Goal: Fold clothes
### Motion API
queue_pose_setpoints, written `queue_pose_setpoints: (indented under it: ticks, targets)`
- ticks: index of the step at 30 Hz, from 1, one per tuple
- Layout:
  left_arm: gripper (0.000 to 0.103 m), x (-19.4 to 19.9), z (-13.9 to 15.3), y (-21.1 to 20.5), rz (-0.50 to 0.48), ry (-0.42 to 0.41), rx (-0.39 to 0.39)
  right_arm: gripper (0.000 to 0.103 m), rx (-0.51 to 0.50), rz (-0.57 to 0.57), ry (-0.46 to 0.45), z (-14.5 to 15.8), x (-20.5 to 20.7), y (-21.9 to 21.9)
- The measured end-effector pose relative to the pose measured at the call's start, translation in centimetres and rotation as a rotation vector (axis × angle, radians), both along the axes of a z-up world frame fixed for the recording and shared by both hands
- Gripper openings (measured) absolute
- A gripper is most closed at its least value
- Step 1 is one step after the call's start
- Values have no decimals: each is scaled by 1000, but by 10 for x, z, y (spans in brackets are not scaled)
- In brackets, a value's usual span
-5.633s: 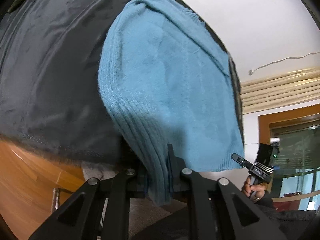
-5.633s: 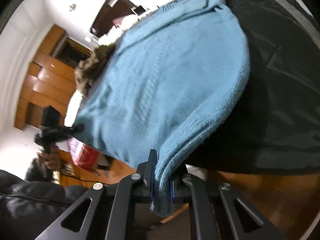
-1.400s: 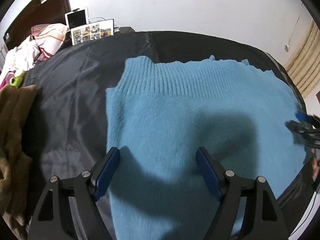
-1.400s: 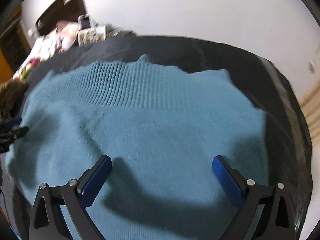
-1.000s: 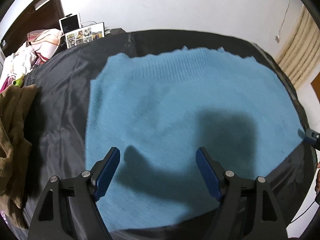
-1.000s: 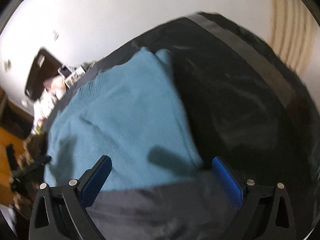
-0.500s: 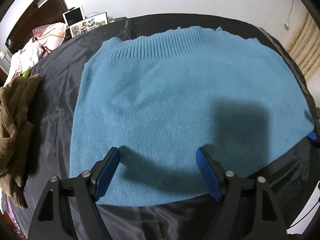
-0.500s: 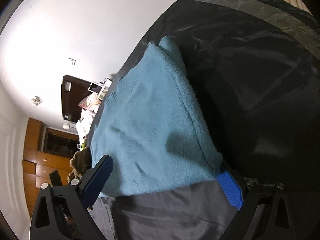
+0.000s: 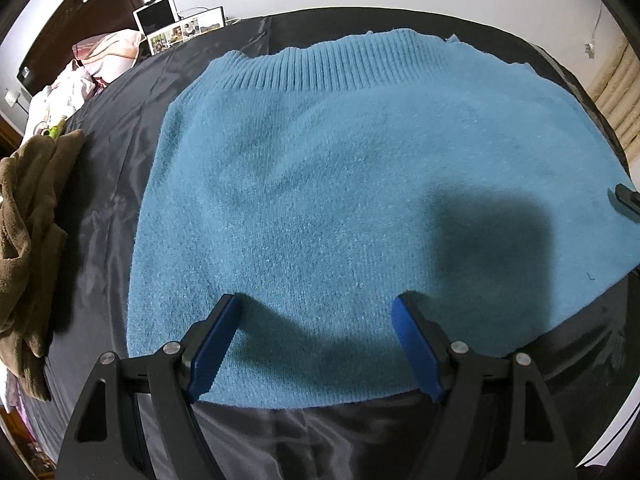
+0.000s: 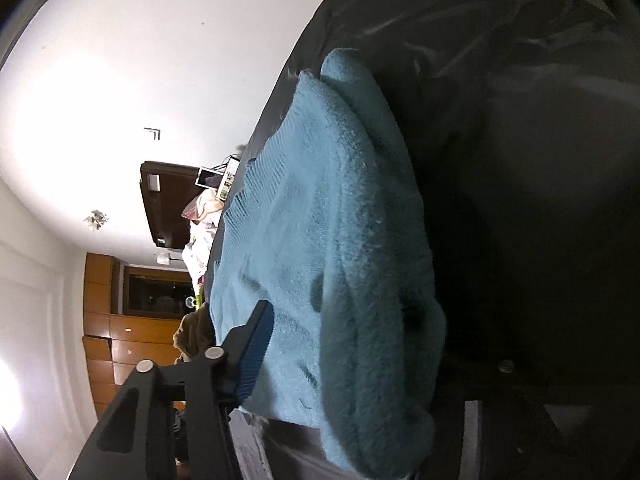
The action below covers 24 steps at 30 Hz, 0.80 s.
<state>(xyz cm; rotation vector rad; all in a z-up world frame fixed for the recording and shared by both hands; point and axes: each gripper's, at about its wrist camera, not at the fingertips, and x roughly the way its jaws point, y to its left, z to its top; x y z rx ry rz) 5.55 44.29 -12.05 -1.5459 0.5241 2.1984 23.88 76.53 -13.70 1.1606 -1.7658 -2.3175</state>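
Note:
A blue knit sweater [image 9: 340, 160] lies flat on a black sheet [image 9: 112, 128], ribbed hem at the far side. My left gripper [image 9: 316, 300] hovers open over the sweater's near edge, nothing between its blue pads. In the left wrist view the right gripper [image 9: 624, 200] shows as a dark tip at the sweater's right edge. In the right wrist view, rolled sideways, my right gripper [image 10: 352, 320] is closing around the sweater's [image 10: 340, 220] side edge. One blue pad [image 10: 256, 352] lies on top of the knit. The other finger is hidden under the fabric.
A crumpled brown garment [image 9: 28, 208] lies at the left edge of the sheet. Pink and white clothes [image 9: 92, 64] and a tablet with a photo frame [image 9: 184, 30] sit at the far left corner. A beige curtain [image 9: 620, 92] hangs at the right.
The right gripper rolled sideways, sank to the sweater's right edge, and its jaws narrowed around the fabric. The left gripper drifted slightly lower toward the near edge, still open.

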Motion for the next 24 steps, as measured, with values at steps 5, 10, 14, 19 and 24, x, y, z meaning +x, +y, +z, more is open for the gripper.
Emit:
queue_pose_setpoints:
  ticks: [5,10,14,19,24]
  targets:
    - [82,-1,-1,-1,19,-14,6,54,-14,9,5,-1,-7,-2]
    - [82,2,-1,-2,20,-18,-6,30,18,14,-13,-3,-8,-4]
    - [83,6,1,-5,32,-17,-23,23,97,53,3,14,-15,-8]
    - [83,8,12,-15,47,10,-19,22,210,89,32,48,-31,-21]
    - [83,-1,18,-33,78,-7,26,21,266,89,21,68,-41,-29]
